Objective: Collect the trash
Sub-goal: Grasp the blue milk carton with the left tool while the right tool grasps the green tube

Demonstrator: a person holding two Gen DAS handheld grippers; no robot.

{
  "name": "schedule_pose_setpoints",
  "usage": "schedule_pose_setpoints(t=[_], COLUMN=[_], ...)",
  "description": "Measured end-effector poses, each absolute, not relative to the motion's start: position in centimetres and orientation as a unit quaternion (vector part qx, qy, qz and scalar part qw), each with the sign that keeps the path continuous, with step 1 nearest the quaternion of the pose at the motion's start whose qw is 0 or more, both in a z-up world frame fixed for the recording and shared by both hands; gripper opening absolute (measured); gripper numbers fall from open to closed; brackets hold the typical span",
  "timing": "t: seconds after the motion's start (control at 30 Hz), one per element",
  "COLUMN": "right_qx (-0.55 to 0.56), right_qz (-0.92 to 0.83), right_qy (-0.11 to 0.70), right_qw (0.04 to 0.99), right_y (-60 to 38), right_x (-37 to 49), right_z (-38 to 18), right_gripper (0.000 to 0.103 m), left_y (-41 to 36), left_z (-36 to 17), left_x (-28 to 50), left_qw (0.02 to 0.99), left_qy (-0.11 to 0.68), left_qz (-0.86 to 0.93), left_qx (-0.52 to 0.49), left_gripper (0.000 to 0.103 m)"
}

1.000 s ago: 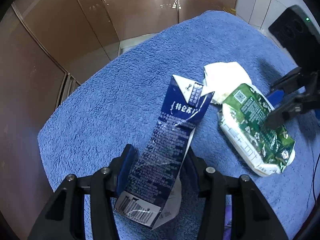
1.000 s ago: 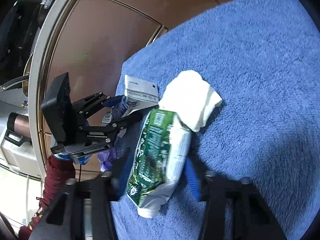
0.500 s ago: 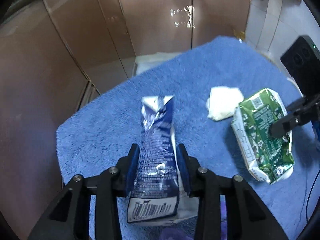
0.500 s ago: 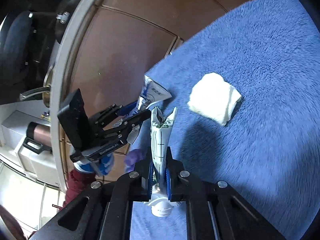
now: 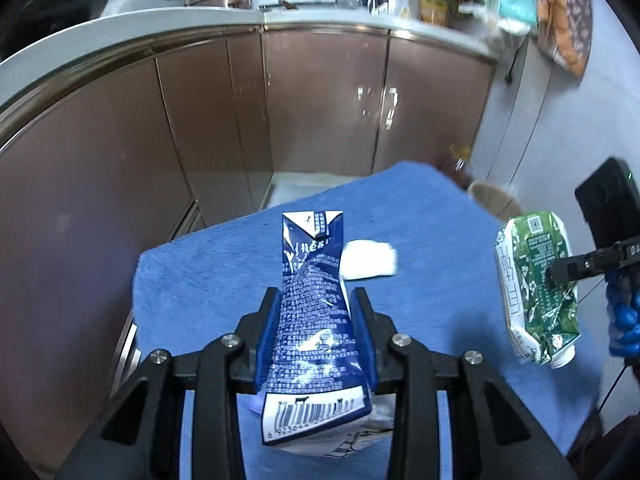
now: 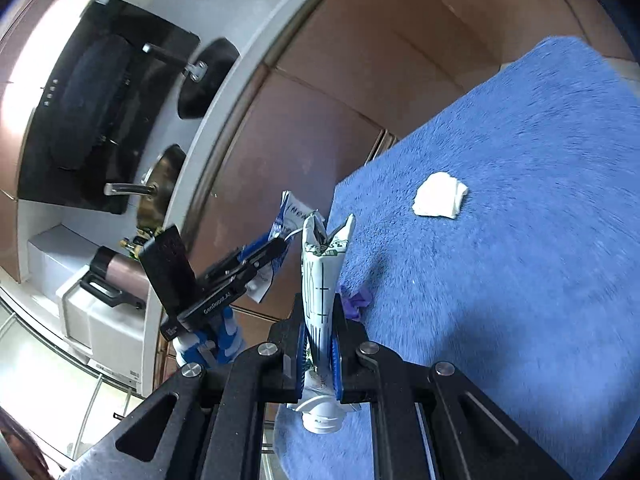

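My left gripper is shut on a flattened blue milk carton, held above the blue towel. My right gripper is shut on a crushed green and white carton, pinched edge-on with its cap at the bottom. That green carton also shows at the right of the left wrist view, lifted off the towel. A crumpled white tissue still lies on the towel, and in the right wrist view the tissue sits far right. The left gripper with the blue carton appears there too.
Brown cabinet doors stand behind the towel under a white counter. A small purple scrap lies at the towel's near edge. A stove with pans is on the counter, and a woven basket stands past the towel's far corner.
Both grippers closed on their cartons and lifted them off the towel. The views rose and tilted up, so the counter came into sight. The tissue stayed where it was.
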State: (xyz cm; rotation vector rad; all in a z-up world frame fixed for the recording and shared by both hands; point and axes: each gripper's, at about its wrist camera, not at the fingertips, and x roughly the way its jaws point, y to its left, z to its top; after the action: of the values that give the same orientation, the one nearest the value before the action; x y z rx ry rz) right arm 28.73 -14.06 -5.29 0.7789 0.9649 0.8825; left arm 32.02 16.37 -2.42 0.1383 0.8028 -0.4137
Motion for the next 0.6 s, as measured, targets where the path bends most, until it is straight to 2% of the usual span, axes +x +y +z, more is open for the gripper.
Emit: schedule_pose_setpoints(t=[0.23, 0.43, 0.6], right_qx=[0.381, 0.404, 0.391], right_qz=[0.365, 0.319, 0.260], right_qy=[0.405, 0.382, 0.360], right_qw=[0.746, 0.767, 0.806], right_y=[-19.6, -25.1, -30.1], right_x=[22.6, 18.6, 16.0], right_z=[-4.6, -5.2, -4.2], right_gripper=[0.009, 0.009, 0.009], left_y=[15.0, 12.6, 8.9], left_z=[-3.1, -4.3, -3.4], left_x=[26.9, 24.3, 23.5], left_qw=[0.902, 0.891, 0.886], left_qy=[0.361, 0.369, 0.368], left_qz=[-0.227, -0.245, -0.268], left_qx=[-0.071, -0.102, -0.088], left_gripper=[0.033, 0.033, 0.033])
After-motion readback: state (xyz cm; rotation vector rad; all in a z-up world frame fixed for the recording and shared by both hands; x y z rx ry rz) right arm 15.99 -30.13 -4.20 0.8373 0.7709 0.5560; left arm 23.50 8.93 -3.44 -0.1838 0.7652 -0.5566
